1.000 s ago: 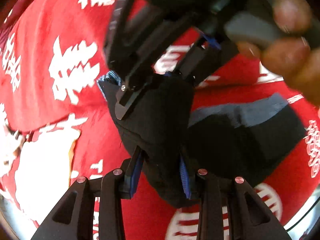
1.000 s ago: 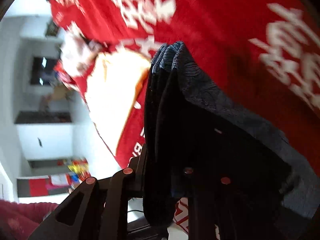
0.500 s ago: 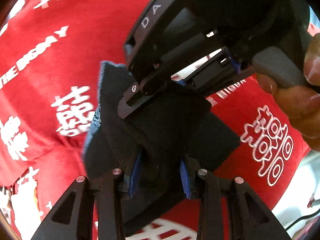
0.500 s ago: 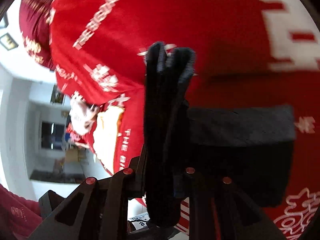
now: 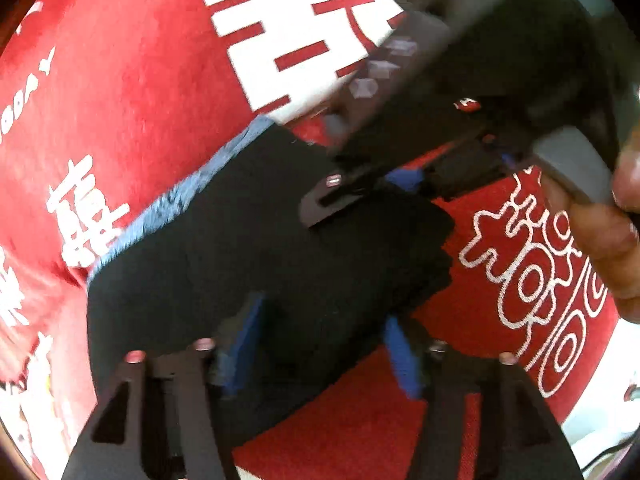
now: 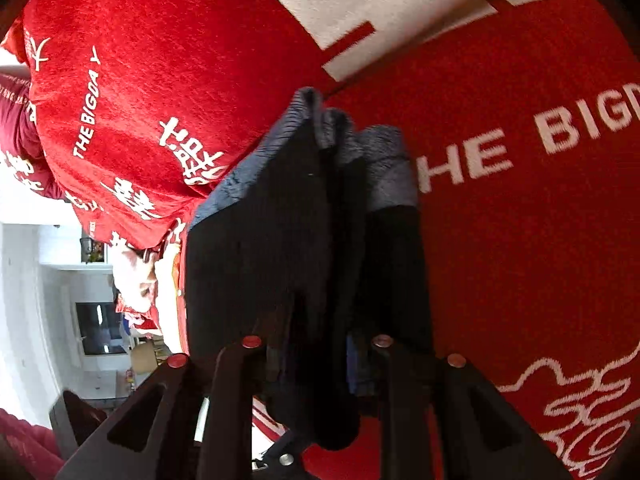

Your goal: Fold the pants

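The dark navy pants (image 5: 240, 264) are folded into a thick bundle with a lighter blue waistband edge (image 5: 172, 204), held over the red bedspread (image 5: 132, 92). My left gripper (image 5: 320, 344) is shut on the near end of the bundle. My right gripper (image 5: 360, 196) shows in the left wrist view just beyond, clamped on the far part of the same bundle. In the right wrist view the pants (image 6: 304, 240) hang bunched between the right gripper's (image 6: 320, 356) jaws, waistband (image 6: 376, 160) at the top.
The red bedspread (image 6: 520, 260) with white lettering and characters fills most of both views. A person's hand (image 5: 612, 240) holds the right gripper's handle. The bed edge and a white-walled room (image 6: 40, 280) show at the left of the right wrist view.
Both grippers have carried the bundle down close to the bedspread, which now looks larger. The pants look more gathered between the two grippers. Both grips are unchanged.
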A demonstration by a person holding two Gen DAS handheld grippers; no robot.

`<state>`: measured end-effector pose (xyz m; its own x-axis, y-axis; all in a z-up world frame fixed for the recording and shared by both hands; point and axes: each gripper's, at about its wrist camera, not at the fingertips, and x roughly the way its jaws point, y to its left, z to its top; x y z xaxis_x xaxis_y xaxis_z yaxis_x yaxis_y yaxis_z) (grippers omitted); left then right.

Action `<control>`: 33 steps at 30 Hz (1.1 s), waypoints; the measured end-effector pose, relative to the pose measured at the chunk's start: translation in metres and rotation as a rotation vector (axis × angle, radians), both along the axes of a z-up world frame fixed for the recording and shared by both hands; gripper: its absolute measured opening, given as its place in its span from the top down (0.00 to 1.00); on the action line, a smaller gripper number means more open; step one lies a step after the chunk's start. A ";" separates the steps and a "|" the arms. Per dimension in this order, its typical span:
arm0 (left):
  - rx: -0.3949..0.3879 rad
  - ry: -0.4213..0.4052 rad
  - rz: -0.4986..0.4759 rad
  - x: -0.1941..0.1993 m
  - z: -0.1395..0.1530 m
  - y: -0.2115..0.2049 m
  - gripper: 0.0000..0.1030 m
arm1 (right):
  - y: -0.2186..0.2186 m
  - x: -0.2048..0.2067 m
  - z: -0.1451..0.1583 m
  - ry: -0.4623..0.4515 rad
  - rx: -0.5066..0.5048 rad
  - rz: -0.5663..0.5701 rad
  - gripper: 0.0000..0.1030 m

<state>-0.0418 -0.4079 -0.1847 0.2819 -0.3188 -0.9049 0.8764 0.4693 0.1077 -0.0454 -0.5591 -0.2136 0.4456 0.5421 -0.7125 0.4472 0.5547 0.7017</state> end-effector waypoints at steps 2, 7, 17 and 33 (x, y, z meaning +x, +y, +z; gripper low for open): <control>0.002 0.044 0.027 0.009 0.004 0.010 0.30 | -0.001 -0.005 -0.002 0.001 -0.016 -0.001 0.76; 0.001 0.116 0.083 0.029 0.018 0.043 0.30 | 0.009 -0.007 0.016 0.036 -0.109 0.011 0.72; 0.058 0.160 0.382 0.100 0.008 0.117 0.30 | 0.039 -0.026 0.028 0.117 -0.265 -0.023 0.65; 0.110 0.325 0.430 0.113 0.000 0.139 0.17 | 0.064 -0.034 0.041 0.252 -0.390 -0.086 0.59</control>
